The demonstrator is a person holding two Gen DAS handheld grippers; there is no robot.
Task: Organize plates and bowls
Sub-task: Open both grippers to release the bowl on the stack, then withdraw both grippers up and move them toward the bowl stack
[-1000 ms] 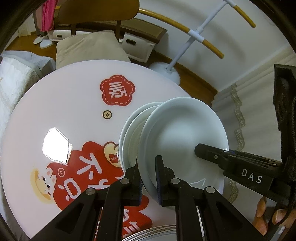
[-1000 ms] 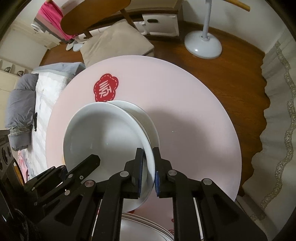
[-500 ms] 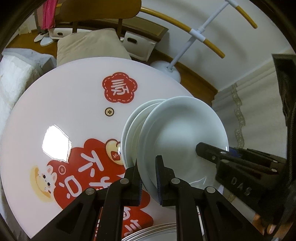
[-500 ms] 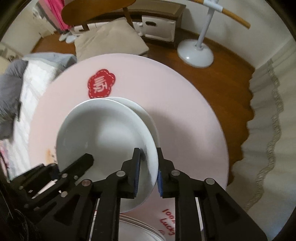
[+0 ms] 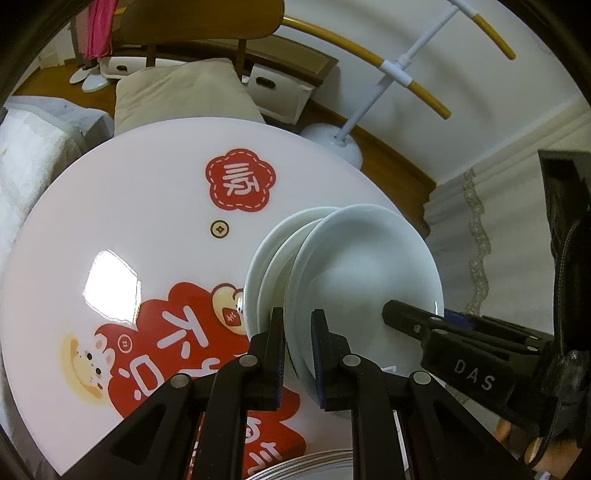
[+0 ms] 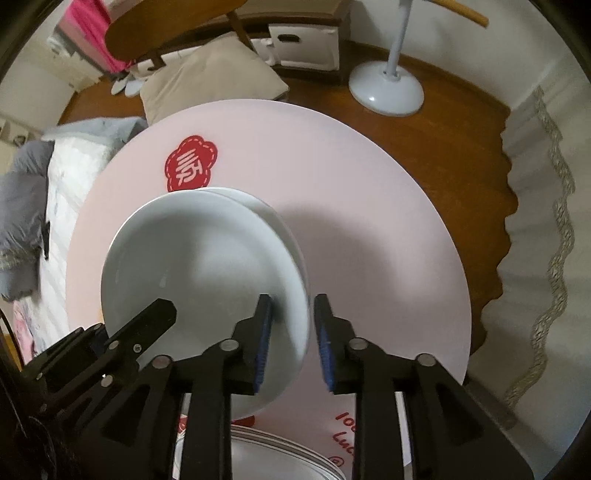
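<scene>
A white plate (image 5: 362, 273) is held tilted above a stack of white plates (image 5: 262, 266) on the round pink table (image 5: 147, 177). My left gripper (image 5: 298, 354) is shut on the top plate's near rim. My right gripper (image 6: 291, 339) stands open around the same plate's (image 6: 199, 266) other rim, its pads apart from it. The lower plates (image 6: 273, 218) peek out behind it. The right gripper also shows in the left wrist view (image 5: 424, 325) at the plate's right edge.
A stack of grey-rimmed plates (image 6: 280, 454) lies at the table's near edge, also in the left wrist view (image 5: 317, 465). Beyond the table are a cushion (image 6: 210, 74), a fan base (image 6: 388, 92), a wooden chair (image 5: 207, 22) and a lace curtain (image 6: 546, 221).
My right gripper has opened and let go of the plate's rim. My left gripper stays shut on the plate, which has barely moved.
</scene>
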